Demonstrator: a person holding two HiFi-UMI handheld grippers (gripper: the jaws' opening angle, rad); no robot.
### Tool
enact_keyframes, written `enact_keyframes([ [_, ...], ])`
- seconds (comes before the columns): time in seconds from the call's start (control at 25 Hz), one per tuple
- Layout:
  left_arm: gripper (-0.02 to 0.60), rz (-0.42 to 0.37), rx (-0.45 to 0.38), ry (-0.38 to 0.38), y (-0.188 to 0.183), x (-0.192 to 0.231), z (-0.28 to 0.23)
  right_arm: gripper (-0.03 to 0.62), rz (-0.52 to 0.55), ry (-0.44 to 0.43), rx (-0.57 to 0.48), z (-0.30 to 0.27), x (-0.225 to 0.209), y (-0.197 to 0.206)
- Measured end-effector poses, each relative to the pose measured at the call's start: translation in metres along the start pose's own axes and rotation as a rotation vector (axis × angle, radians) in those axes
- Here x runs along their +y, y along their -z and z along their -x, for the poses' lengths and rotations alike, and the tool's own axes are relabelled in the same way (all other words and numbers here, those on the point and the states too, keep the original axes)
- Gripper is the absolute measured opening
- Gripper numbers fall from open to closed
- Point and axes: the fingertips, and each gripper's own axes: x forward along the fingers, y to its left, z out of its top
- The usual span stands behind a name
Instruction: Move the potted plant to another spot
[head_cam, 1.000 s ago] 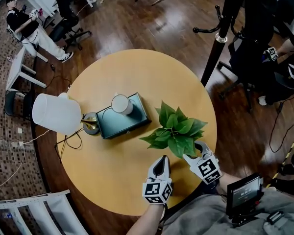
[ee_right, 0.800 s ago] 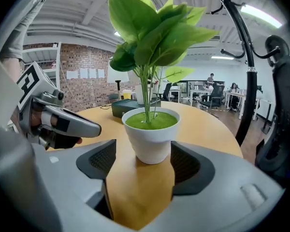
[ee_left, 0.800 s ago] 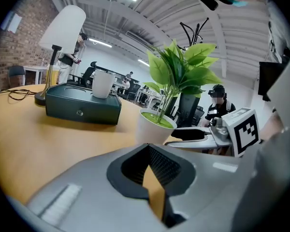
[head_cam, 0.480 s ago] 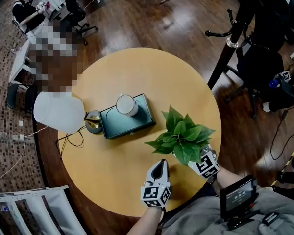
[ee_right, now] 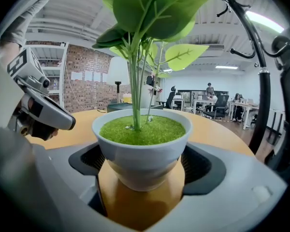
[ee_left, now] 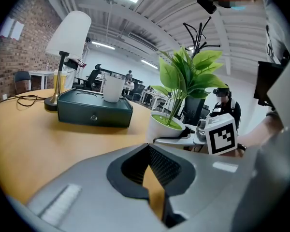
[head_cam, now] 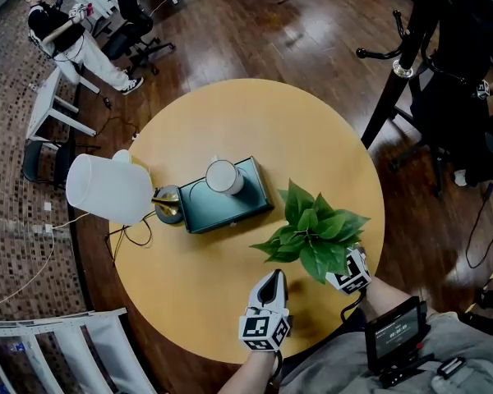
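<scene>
Release looks like the step in hand: your right gripper [ee_right: 142,167] has just been opening its fingers. They now stand wide with the pot [ee_right: 144,144] between them, and a sliver of desk [head_cam: 230,121] shows on either side of its base. The plant [head_cam: 316,230] stands upright near the desk edge closest to you, to the right of the green box [head_cam: 230,208] and apart from it. Judging from that, the set-down seems done, and what remains is getting clear cleanly. Hold the fingers this wide and draw the gripper straight back along its own line, low and level, so neither finger clips the rim. Any sideways drift could nudge the pot toward the edge. Mind the leaves hanging over the gripper as you lift away. Your left gripper [head_cam: 271,279] rests near the plant, on its left, with its fingers closed on nothing. Leave it there, ready to steady the pot if it rocks.
</scene>
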Motion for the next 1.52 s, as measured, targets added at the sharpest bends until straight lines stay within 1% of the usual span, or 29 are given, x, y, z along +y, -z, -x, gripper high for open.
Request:
enact_keyframes([
  [0.48,0.002,-0.022,-0.008,-0.004,0.003,-0.005,0.003,0.485,-0.027,-0.041,-0.042,0.003,0.01,0.003],
  [0.72,0.002,-0.025,-0.014,-0.014,-0.005,-0.002,0.005,0.485,-0.022,-0.058,-0.067,0.002,0.014,-0.009],
  [0.96,0.002,-0.033,-0.044,-0.03,-0.013,0.0,0.004,0.485,-0.006,-0.071,-0.082,0.003,0.014,-0.023],
  [1.04,0.002,-0.037,-0.063,-0.033,-0.024,0.002,0.008,0.485,0.005,-0.077,-0.084,0.005,0.019,-0.035],
  [1.2,0.002,-0.041,-0.129,-0.043,-0.058,0.001,0.029,0.485,0.029,-0.088,-0.098,0.021,0.035,-0.073],
  [1.32,0.002,-0.044,-0.166,-0.053,-0.07,-0.009,0.055,0.485,0.051,-0.1,-0.124,0.036,0.046,-0.103],
  [1.52,0.002,-0.061,-0.238,-0.061,-0.093,-0.011,0.08,0.485,0.095,-0.124,-0.168,0.046,0.063,-0.141],
])
